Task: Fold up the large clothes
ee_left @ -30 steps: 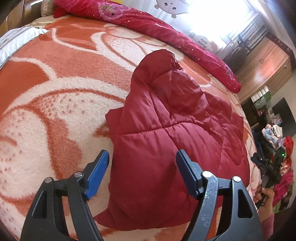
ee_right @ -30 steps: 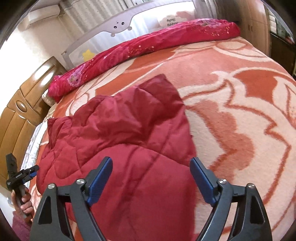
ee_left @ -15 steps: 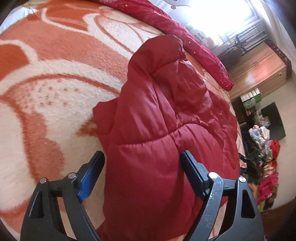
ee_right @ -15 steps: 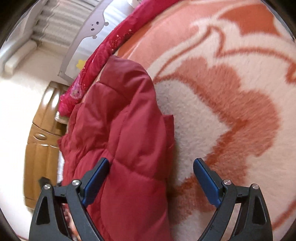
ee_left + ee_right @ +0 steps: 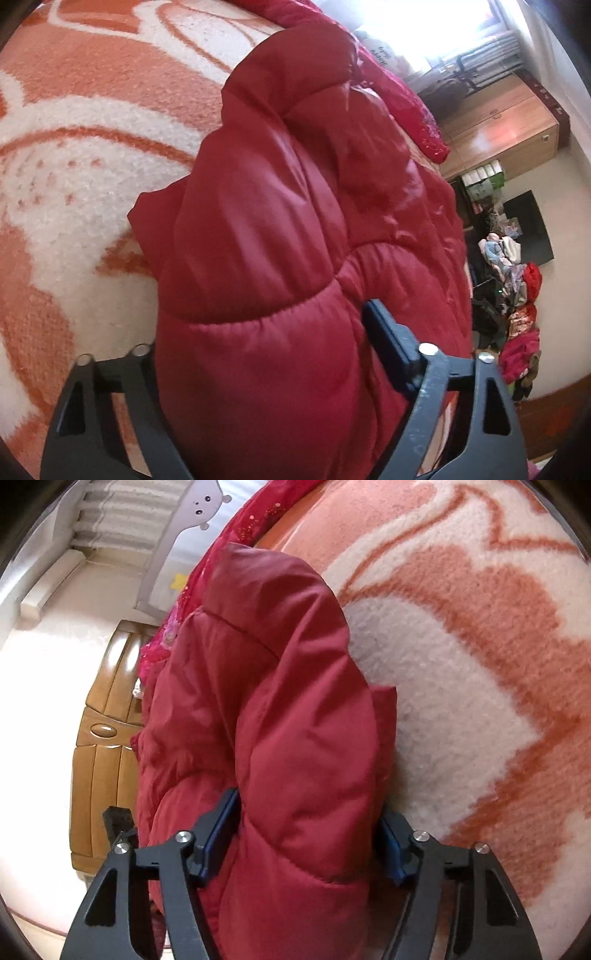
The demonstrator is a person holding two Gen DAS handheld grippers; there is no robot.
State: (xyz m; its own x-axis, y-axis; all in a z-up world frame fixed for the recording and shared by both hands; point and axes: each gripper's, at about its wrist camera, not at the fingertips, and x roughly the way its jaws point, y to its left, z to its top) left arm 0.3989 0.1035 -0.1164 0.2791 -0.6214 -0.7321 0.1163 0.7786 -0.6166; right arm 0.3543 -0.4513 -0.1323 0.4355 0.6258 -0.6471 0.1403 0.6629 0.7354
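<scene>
Both hand-held grippers, left [image 5: 258, 332] and right [image 5: 306, 842], clamp the jacket [image 5: 295, 221] hem. Next, carry it toward the collar, keeping both grips level above the bed [image 5: 461, 664].

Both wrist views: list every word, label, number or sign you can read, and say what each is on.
None can be read.
White sign beyond the red puffer jacket, left wrist view: dark writing, too blurred to read.
Green-and-white boxes by the wooden cabinet: print too small.
Bed rail, right wrist view: cartoon face only, no text.

A plain crimson jacket [image 5: 295, 229] lies on an orange-and-cream swirled blanket [image 5: 74, 122] (gripper [image 5: 310, 834] pads blue).
</scene>
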